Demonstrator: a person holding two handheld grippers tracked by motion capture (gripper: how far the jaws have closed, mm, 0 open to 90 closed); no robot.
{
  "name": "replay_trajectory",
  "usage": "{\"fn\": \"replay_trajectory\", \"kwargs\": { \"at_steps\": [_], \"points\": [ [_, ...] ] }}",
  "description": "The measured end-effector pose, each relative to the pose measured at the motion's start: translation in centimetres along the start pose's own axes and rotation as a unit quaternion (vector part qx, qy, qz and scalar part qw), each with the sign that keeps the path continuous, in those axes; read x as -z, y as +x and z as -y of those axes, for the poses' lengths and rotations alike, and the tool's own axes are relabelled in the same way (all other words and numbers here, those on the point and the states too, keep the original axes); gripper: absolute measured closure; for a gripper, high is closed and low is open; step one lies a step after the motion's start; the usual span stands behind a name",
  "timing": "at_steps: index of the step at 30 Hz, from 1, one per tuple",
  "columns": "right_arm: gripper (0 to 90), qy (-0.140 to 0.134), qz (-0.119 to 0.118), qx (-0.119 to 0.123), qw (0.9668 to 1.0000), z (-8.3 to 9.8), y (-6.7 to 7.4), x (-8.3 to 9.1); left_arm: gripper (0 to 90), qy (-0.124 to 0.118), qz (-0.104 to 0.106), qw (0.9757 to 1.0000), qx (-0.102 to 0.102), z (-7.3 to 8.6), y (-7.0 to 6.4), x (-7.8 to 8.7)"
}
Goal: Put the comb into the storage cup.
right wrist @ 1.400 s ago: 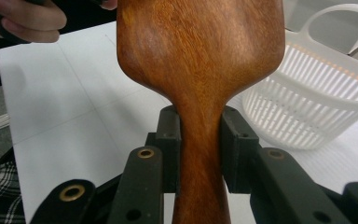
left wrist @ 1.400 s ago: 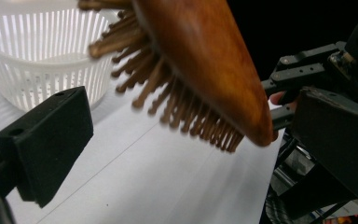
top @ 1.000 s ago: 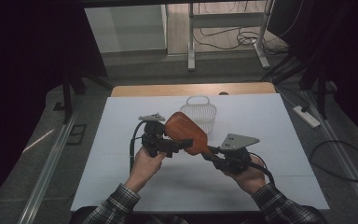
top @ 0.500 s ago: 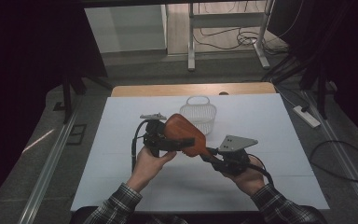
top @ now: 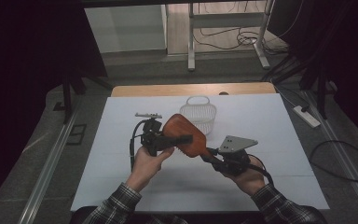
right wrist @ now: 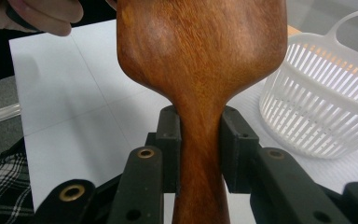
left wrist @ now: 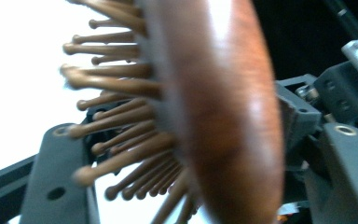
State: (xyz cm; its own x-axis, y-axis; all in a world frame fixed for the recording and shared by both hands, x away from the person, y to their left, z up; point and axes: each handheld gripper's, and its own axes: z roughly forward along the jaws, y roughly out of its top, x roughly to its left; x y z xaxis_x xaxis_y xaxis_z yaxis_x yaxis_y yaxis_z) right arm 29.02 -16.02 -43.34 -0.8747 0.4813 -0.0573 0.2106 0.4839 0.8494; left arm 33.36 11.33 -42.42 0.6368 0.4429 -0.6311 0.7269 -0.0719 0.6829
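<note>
A reddish-brown wooden hairbrush, broad oval head with rounded wooden pins, is held above the white table before a white basket. The right gripper clamps its narrow handle. The left gripper, jaws just closing, has the head between them, forearms raised.

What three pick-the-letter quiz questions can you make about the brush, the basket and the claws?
1. Where is the white basket?
A. behind the hairbrush
B. in the person's lap
C. on the floor

2. What colour is the hairbrush?
A. blue
B. reddish brown
C. green

3. What grips the brush handle?
A. nothing
B. a bare hand
C. the right claw

Answers: 1 A, it stands on the table beyond the brush. 2 B, its wooden back shows that colour. 3 C, the right gripper view shows its pads pressing the handle on both sides.
</note>
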Motion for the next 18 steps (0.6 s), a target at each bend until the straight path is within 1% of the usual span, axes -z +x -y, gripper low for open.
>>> {"fn": "replay_trajectory", "kwargs": {
  "at_steps": [1,2,3,4,5,6,7,9,10,15,18],
  "points": [
    [71.4,0.000,0.000,0.000,1.0000,0.00,0.00,0.00,35.2,-0.001,0.008,0.9999,0.006,0.02,0.18,0.09],
    [71.4,0.002,0.000,0.002,1.0000,0.07,0.05,-0.11,39.4,-0.004,0.026,0.9994,0.020,0.08,0.53,0.22],
    [71.4,0.002,0.000,0.002,1.0000,0.07,0.05,-0.11,41.1,-0.004,0.026,0.9994,0.020,0.08,0.53,0.22],
    [71.5,0.006,0.000,0.004,1.0000,0.13,0.09,-0.23,43.4,-0.007,0.036,0.9989,0.030,0.11,0.66,0.27],
    [71.5,0.006,0.000,0.004,1.0000,0.13,0.09,-0.23,43.4,-0.008,0.042,0.9985,0.035,0.13,0.72,0.30],
    [71.5,0.009,0.001,0.005,0.9999,0.17,0.11,-0.33,46.4,-0.009,0.050,0.9979,0.040,0.17,0.73,0.31],
    [71.5,0.009,0.001,0.005,0.9999,0.17,0.11,-0.33,47.9,-0.009,0.050,0.9979,0.040,0.17,0.73,0.31],
    [71.5,0.010,0.001,0.005,0.9999,0.19,0.08,-0.40,49.3,-0.009,0.055,0.9975,0.042,0.18,0.69,0.30],
    [71.5,0.011,0.001,0.005,0.9999,0.21,0.05,-0.41,51.6,-0.011,0.060,0.9972,0.043,0.21,0.67,0.27],
    [71.4,0.013,-0.001,0.003,0.9999,0.23,0.01,-0.41,53.7,-0.007,0.067,0.9967,0.045,0.21,0.89,0.23],
    [71.0,0.016,-0.001,0.003,0.9999,0.26,-0.02,-0.51,54.5,-0.008,0.067,0.9969,0.041,0.29,0.91,0.18]
  ]
}}
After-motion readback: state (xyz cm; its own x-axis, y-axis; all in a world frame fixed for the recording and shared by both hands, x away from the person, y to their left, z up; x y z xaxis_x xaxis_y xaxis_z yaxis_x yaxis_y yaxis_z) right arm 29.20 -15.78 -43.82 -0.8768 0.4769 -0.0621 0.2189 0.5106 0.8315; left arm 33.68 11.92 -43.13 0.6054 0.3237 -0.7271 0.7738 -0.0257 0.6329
